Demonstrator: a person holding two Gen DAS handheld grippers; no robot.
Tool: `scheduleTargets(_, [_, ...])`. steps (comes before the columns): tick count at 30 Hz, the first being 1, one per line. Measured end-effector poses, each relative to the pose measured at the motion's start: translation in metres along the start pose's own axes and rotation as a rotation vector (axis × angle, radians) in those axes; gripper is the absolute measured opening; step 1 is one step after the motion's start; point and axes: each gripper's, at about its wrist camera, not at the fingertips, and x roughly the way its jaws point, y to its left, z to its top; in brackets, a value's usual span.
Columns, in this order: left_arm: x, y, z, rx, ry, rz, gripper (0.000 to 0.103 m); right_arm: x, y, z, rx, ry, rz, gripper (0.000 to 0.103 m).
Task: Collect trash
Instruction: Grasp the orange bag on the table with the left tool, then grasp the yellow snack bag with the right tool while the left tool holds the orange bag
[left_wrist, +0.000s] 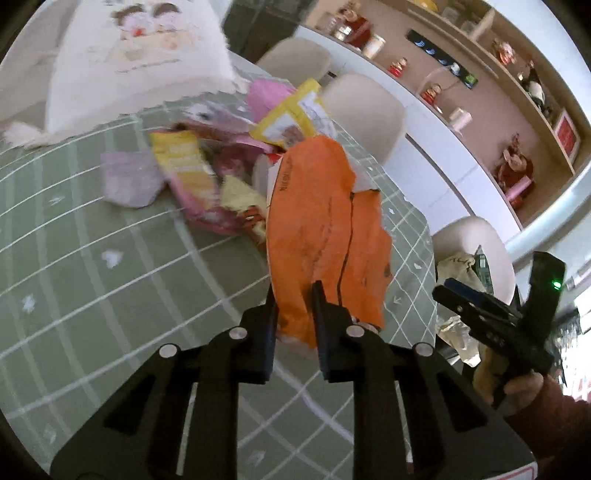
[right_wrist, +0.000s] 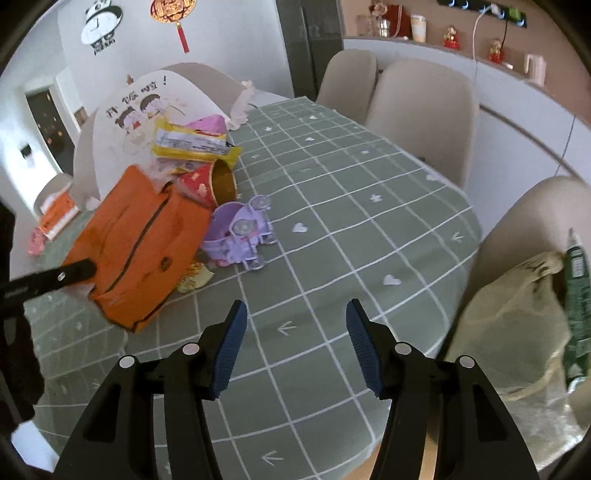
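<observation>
While the left claw (left_wrist: 293, 295) is closed narrowly on the lower edge of a torn orange package (left_wrist: 325, 229), the package is held up in front of it, above the green checked cloth of the desk (left_wrist: 110, 295). Seen from the right wrist, the same orange package (right_wrist: 144, 243) is pinched at its left edge by a black finger (right_wrist: 74, 273). Behind it a heap of trash is seen on the desk: a yellow wrapper (right_wrist: 192, 146), a red paper cup (right_wrist: 210, 182) on its side and a purple plastic holder (right_wrist: 236, 232). The right claw (right_wrist: 293, 314) is spread wide with nothing between its blue pads (right_wrist: 231, 347), above the desk's near edge and well apart from the package. A beige cloth bag (right_wrist: 513, 321) is seen on a chair to its right.
</observation>
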Motion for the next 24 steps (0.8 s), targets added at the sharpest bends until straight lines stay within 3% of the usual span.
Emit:
scheduleTargets(5, [-0.035,0.043,-0.023,-0.134,-0.043,0.148,0.017,0.016,0.013,0.004,0.015,0.02,0.119,0.053])
scheduleTargets(9, [-0.054,0.076,-0.039,-0.228,-0.062,0.232,0.017,0.036,0.045,0.01,-0.085,0.072,0.161,0.053])
scheduleTargets(12, [-0.069,0.088,-0.045,-0.247,-0.083,0.27,0.017,0.048,0.08,0.019,-0.208,0.054,0.21,0.053])
scheduleTargets(18, [-0.074,0.094,-0.046,-0.249,-0.09,0.25,0.021,0.086,0.132,0.049,-0.381,0.052,0.223,0.053])
scheduleTargets(24, [-0.072,0.107,-0.039,-0.25,-0.101,0.186,0.035,0.131,0.151,0.063,-0.423,0.15,0.213,0.053])
